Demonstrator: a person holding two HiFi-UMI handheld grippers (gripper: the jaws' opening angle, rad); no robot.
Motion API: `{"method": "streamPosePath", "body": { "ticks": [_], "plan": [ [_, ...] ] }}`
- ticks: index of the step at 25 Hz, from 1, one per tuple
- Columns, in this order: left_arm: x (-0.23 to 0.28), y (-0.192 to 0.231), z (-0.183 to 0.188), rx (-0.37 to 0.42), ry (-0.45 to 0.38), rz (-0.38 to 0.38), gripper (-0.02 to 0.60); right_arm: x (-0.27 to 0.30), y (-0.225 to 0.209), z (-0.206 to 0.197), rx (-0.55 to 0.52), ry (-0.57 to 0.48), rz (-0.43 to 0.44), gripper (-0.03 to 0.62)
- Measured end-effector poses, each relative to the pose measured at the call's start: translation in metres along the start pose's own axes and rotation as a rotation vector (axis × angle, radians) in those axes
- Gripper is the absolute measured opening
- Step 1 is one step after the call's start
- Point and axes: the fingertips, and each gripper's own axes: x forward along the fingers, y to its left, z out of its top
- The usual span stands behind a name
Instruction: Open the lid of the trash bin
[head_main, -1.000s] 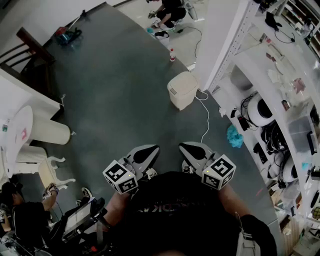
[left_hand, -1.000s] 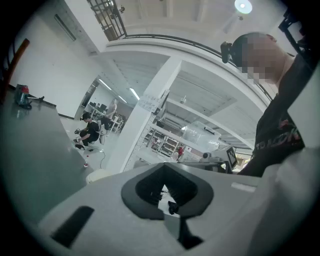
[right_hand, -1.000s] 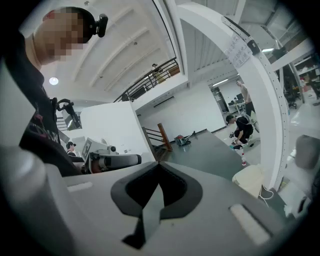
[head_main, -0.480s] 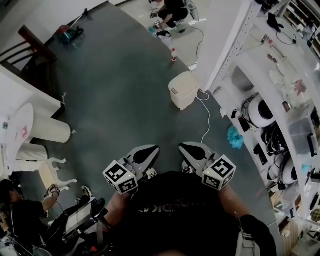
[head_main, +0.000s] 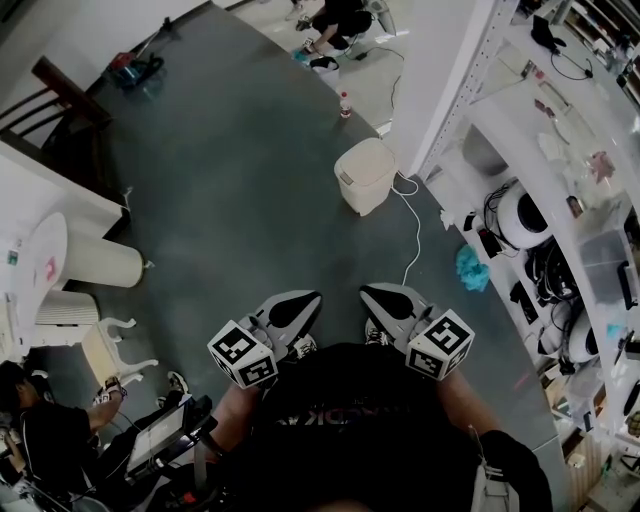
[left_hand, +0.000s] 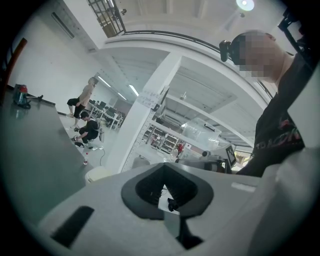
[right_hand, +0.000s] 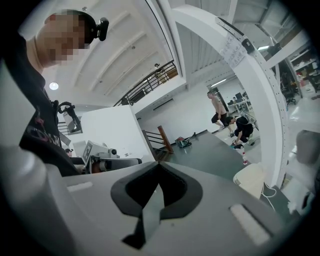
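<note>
Task not begun: the cream plastic trash bin (head_main: 364, 176) sits lid-down on the grey floor (head_main: 230, 200), well apart from the left hand-held gripper (head_main: 303, 300) and right hand-held gripper (head_main: 376, 294), both pressed together and empty.

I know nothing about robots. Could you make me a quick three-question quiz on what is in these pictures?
1. True or false: the lid of the cream plastic trash bin is closed.
2. Where is the bin? A) held in a gripper's jaws; B) standing on the grey floor, apart from both grippers; C) up on the white shelves.
3. Fill in: the jaws of the left gripper and of the right gripper are ___.
Key: 1 true; 2 B; 3 together.
</note>
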Motion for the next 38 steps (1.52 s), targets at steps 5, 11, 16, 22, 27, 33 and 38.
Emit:
{"method": "streamPosePath", "body": {
  "ticks": [5,11,16,22,27,33,38],
  "plan": [
    [0.015,-0.003,-0.004,0.001,0.021,-0.004,0.000,-0.010,-0.013,0.001,0.018,-0.006,-0.011,0.008],
    [0.041,-0.005,-0.005,-0.004,0.029,0.004,0.000,-0.022,-0.037,0.004,0.035,0.004,-0.012,0.008],
    [0.066,-0.006,-0.006,-0.019,0.020,0.022,0.000,-0.034,-0.059,0.009,0.041,0.023,0.006,0.008],
    [0.091,-0.009,-0.007,-0.048,-0.004,0.077,0.000,-0.048,-0.083,0.010,0.054,0.058,0.053,0.008],
    [0.097,-0.006,-0.012,-0.064,-0.003,0.127,0.000,-0.046,-0.097,0.009,0.061,0.091,0.093,0.008],
    [0.085,0.013,-0.011,-0.094,-0.019,0.159,0.000,-0.021,-0.098,0.014,0.063,0.099,0.109,0.008],
    [0.069,0.048,-0.001,-0.116,-0.035,0.137,0.000,0.014,-0.095,0.023,0.045,0.104,0.079,0.008]
  ]
}}
